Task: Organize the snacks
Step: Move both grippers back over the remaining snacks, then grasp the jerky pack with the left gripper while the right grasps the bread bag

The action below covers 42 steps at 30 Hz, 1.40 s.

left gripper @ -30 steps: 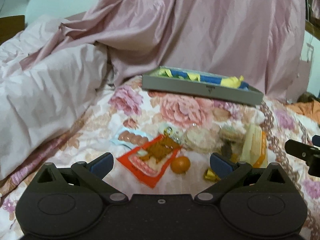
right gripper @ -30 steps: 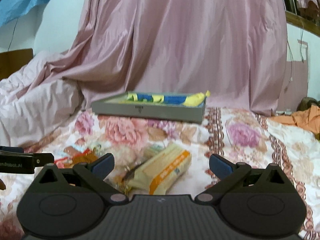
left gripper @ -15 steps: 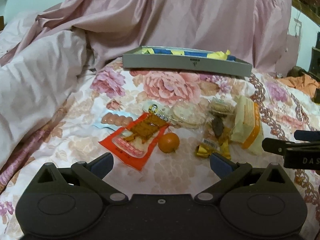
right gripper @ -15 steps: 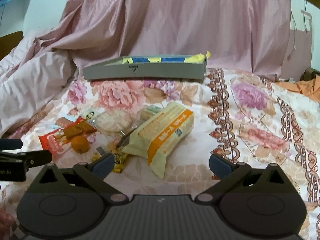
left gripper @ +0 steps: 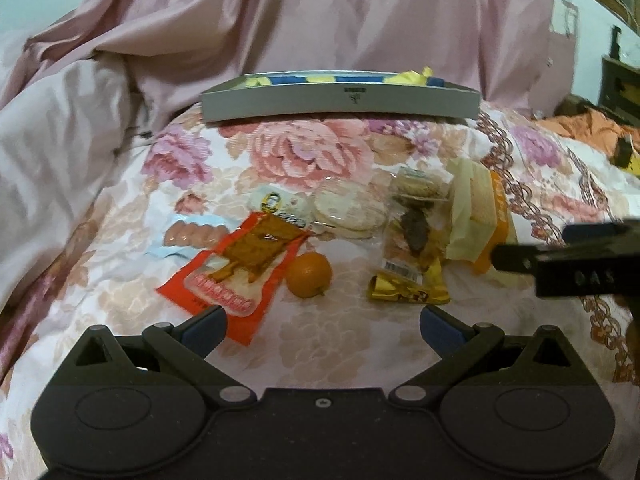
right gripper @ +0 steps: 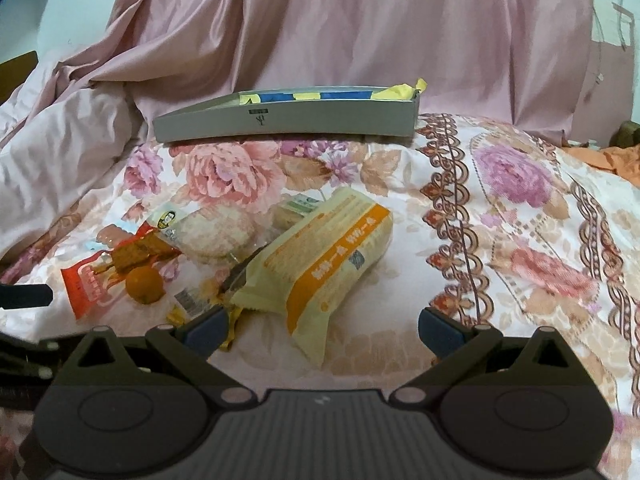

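Several snacks lie on a floral bedspread: a red packet point(left gripper: 240, 268), a small orange point(left gripper: 309, 274), a round rice-cracker pack point(left gripper: 348, 212), a gold wrapper point(left gripper: 408, 291) and a cream-and-orange biscuit pack point(right gripper: 320, 256). A grey tray point(left gripper: 340, 105) with yellow and blue wrappers sits behind them. My left gripper point(left gripper: 323, 326) hangs open just short of the orange, its left fingertip over the red packet's corner. My right gripper point(right gripper: 322, 326) is open too, close over the near end of the biscuit pack. Neither holds anything.
Pink satin fabric point(right gripper: 360, 32) drapes behind the tray, and a rumpled pale quilt point(left gripper: 52, 140) rises on the left. Orange cloth point(left gripper: 580, 132) lies at the far right. The bedspread right of the biscuit pack point(right gripper: 520, 240) is bare.
Both grippers have moved forward and tilted down toward the snacks, which now look larger and nearer. Both stay open. No snack has moved.
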Each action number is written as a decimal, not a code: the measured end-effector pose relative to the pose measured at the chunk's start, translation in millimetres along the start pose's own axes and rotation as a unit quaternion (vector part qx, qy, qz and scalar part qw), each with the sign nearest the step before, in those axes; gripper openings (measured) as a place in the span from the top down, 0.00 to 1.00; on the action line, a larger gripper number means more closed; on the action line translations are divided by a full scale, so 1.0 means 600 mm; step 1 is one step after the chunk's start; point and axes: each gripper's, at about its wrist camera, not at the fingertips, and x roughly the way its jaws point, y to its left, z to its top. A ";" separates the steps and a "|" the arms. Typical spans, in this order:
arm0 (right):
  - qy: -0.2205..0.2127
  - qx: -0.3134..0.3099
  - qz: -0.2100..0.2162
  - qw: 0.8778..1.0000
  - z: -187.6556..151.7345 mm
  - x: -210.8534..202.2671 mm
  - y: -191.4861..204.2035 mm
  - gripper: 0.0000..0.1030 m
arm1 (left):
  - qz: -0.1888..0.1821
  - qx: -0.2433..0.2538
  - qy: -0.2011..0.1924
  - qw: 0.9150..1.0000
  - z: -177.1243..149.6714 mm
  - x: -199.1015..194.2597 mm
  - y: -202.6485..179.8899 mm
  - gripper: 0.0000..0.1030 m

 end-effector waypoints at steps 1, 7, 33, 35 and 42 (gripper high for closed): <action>-0.001 -0.002 0.001 1.000 0.004 0.004 -0.001 0.00 | -0.002 0.005 0.001 1.000 0.002 0.003 -0.002 0.01; -0.014 0.018 0.008 1.000 0.044 0.039 -0.005 0.00 | -0.009 0.023 0.005 1.000 0.016 0.025 -0.009 0.01; 0.102 0.083 0.086 0.988 0.062 0.110 -0.051 0.40 | -0.077 0.067 0.014 0.995 0.048 0.080 -0.046 0.01; 0.110 0.067 0.090 0.988 0.062 0.098 -0.056 0.42 | -0.080 0.065 0.010 0.995 0.050 0.080 -0.046 0.02; 0.105 0.014 0.070 0.992 0.047 0.044 -0.092 0.45 | -0.084 0.078 0.012 0.993 0.059 0.099 -0.068 0.09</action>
